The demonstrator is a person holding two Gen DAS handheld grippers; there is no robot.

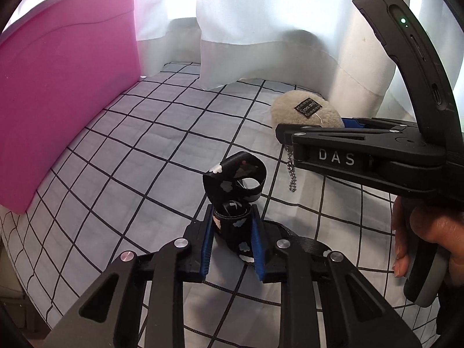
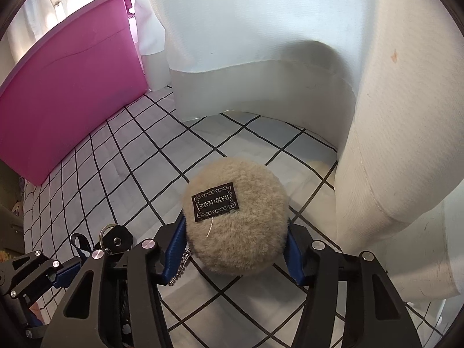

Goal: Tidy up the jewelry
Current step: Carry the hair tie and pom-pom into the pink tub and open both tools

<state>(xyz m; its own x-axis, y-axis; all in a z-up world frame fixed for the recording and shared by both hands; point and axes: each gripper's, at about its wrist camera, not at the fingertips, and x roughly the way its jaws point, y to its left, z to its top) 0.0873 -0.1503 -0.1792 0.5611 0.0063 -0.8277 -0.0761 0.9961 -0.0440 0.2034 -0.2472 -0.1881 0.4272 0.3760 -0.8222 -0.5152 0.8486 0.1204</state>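
My left gripper (image 1: 231,223) is shut on a black strap with white cloud prints (image 1: 232,185), which curls up in a loop above the blue pads, over the checked cloth. My right gripper (image 2: 236,240) is shut on a beige fluffy pom-pom charm (image 2: 236,226) with a black label and a silver ball chain (image 2: 179,272) hanging below it. In the left wrist view the right gripper (image 1: 333,133) reaches in from the right, holding the pom-pom (image 1: 304,110) with the chain (image 1: 291,174) dangling. The strap's end and a key ring (image 2: 108,236) show at lower left of the right wrist view.
A pink plastic bin (image 1: 66,92) stands at the left, also seen in the right wrist view (image 2: 72,95). White curtains (image 1: 261,29) hang behind and to the right (image 2: 391,116). The surface is a white cloth with a black grid (image 1: 139,145).
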